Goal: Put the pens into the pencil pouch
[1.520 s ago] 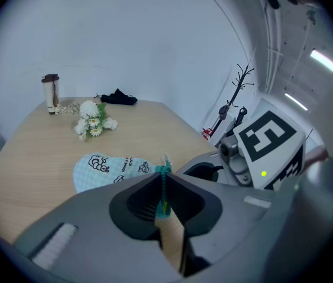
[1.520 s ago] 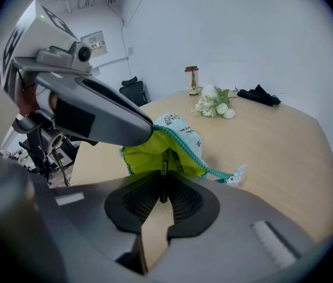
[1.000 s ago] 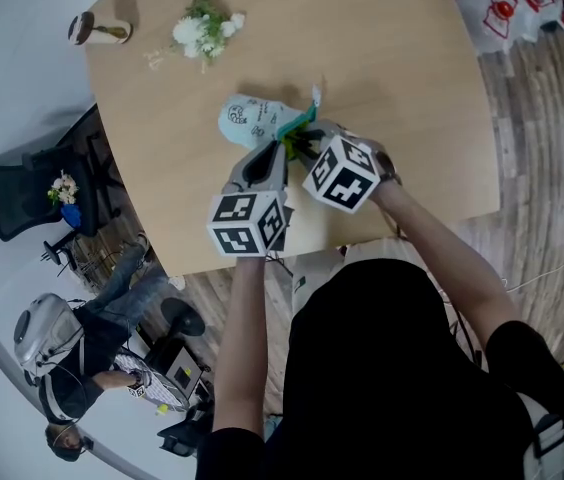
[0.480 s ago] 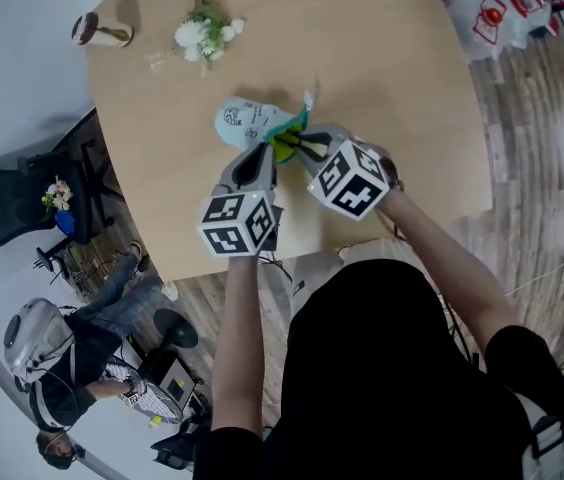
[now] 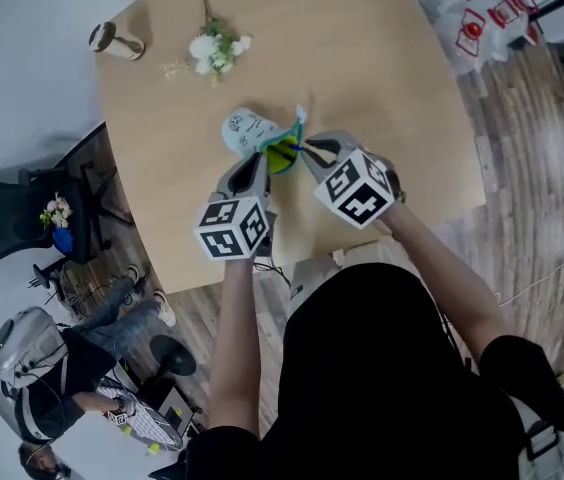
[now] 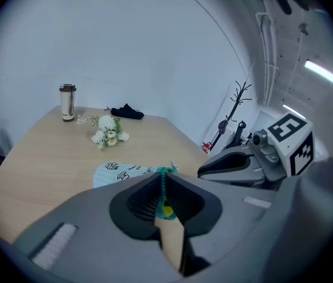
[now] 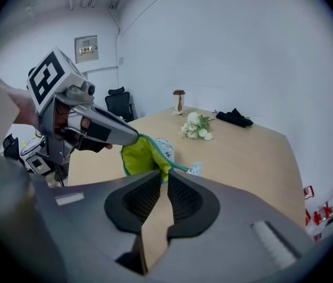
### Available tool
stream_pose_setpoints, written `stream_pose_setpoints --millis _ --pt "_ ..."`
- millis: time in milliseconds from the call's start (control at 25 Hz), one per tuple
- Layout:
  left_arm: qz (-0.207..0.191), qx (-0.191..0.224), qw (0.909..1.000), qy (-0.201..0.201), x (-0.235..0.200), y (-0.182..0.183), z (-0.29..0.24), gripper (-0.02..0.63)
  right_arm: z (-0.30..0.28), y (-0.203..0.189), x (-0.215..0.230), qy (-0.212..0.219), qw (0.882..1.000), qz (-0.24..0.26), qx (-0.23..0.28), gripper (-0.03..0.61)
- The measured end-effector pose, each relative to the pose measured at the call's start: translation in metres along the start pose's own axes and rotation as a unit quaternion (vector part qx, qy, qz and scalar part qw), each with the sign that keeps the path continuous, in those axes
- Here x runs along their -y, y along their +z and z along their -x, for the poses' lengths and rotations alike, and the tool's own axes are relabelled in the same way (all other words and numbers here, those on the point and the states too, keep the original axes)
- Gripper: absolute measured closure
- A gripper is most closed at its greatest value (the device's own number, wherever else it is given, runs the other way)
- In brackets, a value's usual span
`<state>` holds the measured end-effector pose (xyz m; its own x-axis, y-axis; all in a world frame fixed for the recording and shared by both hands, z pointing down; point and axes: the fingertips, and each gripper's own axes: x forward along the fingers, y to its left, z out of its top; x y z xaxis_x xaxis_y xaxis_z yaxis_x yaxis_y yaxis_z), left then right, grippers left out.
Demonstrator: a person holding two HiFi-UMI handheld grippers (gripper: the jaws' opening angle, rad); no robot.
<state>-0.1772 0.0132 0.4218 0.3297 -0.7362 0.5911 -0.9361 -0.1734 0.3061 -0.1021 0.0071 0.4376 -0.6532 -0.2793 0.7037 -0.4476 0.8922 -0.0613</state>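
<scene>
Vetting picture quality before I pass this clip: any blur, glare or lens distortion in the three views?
Head view: sharp and evenly lit, the table edges bowed by the wide lens. Left gripper view: heavy fisheye, dark corners, a ceiling lamp glaring. Right gripper view: same fisheye and dark corners, the pouch crisp.

Left gripper (image 5: pixel 262 156) and right gripper (image 5: pixel 307 149) point downward side by side, jaws clamped.

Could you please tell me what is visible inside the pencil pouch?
The pencil pouch, pinched open by the left gripper and right gripper, shows only yellow-green lining near its mouth. No pen is visible; its depths are covered by its own fabric.
</scene>
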Motion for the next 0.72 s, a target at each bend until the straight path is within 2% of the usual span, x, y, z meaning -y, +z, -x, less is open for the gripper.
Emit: stream_pose_setpoints --millis 720 --pt "-0.045 -0.005 0.9973 -0.058 -0.007 -0.03 0.053 0.594 0.05 0.018 -0.055 -0.088 0.994 -0.031 0.057 0.54"
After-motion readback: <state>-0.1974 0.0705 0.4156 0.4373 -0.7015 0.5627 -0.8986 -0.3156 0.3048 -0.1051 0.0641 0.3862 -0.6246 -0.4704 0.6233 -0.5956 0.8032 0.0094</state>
